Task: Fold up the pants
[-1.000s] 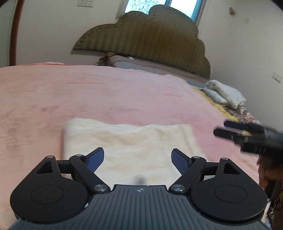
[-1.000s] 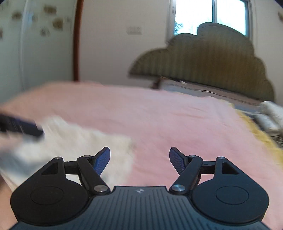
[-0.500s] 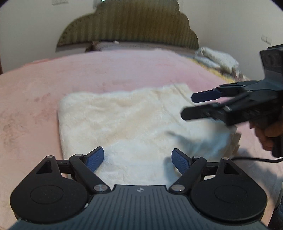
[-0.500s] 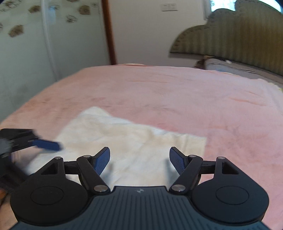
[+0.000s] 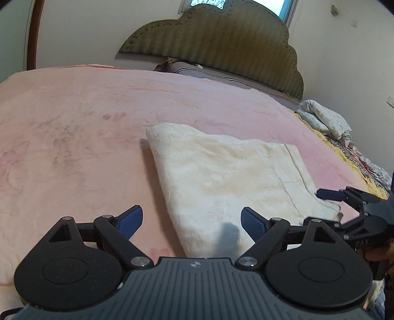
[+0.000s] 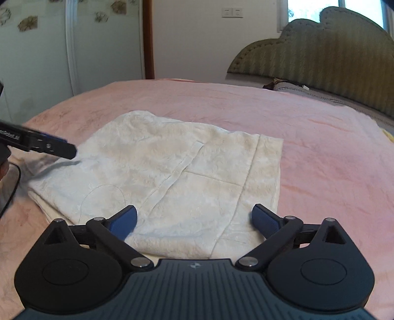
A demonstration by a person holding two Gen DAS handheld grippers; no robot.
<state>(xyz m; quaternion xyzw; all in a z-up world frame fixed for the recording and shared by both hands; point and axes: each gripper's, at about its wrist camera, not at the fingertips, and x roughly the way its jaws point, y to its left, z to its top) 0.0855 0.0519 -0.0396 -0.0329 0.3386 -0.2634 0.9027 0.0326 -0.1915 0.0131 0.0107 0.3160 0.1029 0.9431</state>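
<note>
Pants (image 6: 172,177) lie folded on the bed (image 6: 320,147), near its foot. Both grippers, left (image 5: 192,221) and right (image 6: 194,219), hover with fingers spread, empty; a careless nudge could undo the layers.

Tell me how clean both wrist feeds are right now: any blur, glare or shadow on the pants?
Left wrist view: sharp, fisheye bends the bed edge; a small dark shadow sits on the pants near the left gripper. Right wrist view: pants seams crisp, window blown out, left gripper's tip slightly soft at frame edge; right gripper open.
</note>
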